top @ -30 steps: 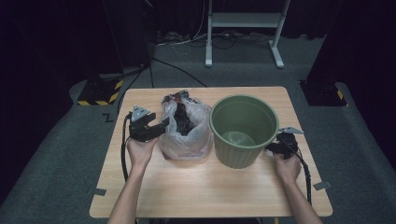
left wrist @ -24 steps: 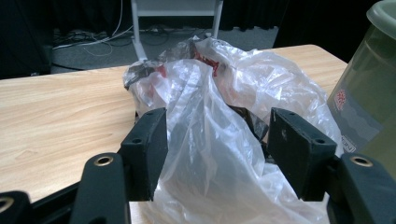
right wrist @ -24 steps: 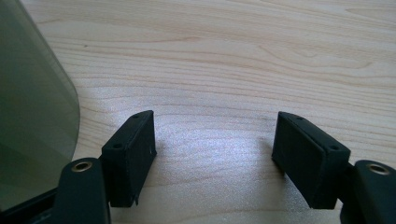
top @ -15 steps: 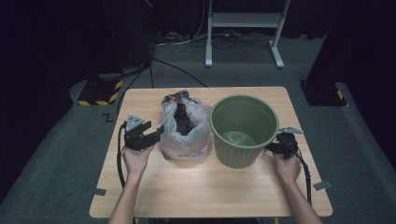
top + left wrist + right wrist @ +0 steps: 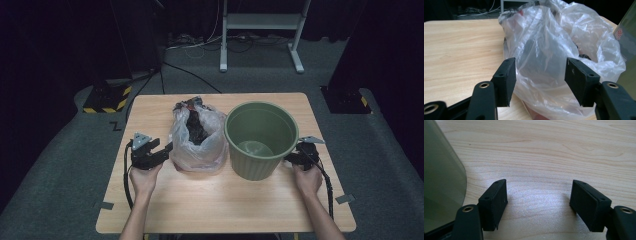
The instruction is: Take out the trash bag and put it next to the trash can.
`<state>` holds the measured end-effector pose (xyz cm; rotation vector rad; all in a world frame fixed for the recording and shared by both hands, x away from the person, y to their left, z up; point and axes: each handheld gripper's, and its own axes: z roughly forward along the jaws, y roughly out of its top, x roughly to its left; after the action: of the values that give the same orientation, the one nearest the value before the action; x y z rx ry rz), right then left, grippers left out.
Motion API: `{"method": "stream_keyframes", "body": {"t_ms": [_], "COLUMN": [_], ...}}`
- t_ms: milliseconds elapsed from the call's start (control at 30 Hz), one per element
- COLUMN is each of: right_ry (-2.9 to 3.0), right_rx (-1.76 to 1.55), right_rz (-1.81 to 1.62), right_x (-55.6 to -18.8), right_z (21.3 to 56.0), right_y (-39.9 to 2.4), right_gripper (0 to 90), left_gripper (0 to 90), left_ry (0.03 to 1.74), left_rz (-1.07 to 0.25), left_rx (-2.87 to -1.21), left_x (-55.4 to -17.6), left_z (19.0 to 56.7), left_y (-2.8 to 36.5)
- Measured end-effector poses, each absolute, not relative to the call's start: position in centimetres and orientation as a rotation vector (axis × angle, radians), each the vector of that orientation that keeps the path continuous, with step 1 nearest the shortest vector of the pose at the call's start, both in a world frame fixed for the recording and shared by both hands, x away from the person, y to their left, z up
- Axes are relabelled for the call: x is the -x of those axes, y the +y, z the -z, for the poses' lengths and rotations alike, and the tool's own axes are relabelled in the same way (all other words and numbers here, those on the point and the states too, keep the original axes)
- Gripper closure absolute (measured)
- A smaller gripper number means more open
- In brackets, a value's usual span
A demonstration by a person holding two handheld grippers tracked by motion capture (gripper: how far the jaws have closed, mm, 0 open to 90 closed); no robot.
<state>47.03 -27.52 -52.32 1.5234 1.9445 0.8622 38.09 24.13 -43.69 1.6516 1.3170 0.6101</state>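
The left gripper [image 5: 167,148] has been brought down and in against the left flank of the bag [image 5: 196,136] since a second ago, when it was held higher and a little clear of it. Its jaws have just been closing, yet a gap is kept: in the left gripper view crinkled film bulges between the pads [image 5: 506,81] without being pinched. A grasp of the bag seems to be in preparation, probably for a transfer into the bin [image 5: 260,140]. The bag is set near the middle of the counter [image 5: 200,200], left of the bin and touching it; it is thin, translucent plastic, creased and slack, with dark contents inside. The bin is a round, ribbed, green tub, empty. The right gripper [image 5: 295,159] is rested by the bin's right side, its jaws apart over bare pale woodgrain.
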Motion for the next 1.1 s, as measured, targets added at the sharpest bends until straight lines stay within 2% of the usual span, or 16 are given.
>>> {"method": "stream_keyframes", "body": {"t_ms": [633, 1100], "right_ry": [1.944, 1.945], "right_rx": [-1.524, -1.525], "right_rz": [-0.861, -0.862], "right_x": [-47.0, -47.0], "right_z": [52.3, 52.3], "right_y": [-27.5, -27.5], "right_gripper": [29.7, 29.7], "left_gripper": [43.2, 43.7], "left_ry": [1.408, 1.542], "left_rz": [-0.631, -0.666], "left_rx": [-1.722, -1.752], "left_x": [-38.5, -40.2], "left_z": [48.0, 52.1], "left_y": [23.5, 23.7]}}
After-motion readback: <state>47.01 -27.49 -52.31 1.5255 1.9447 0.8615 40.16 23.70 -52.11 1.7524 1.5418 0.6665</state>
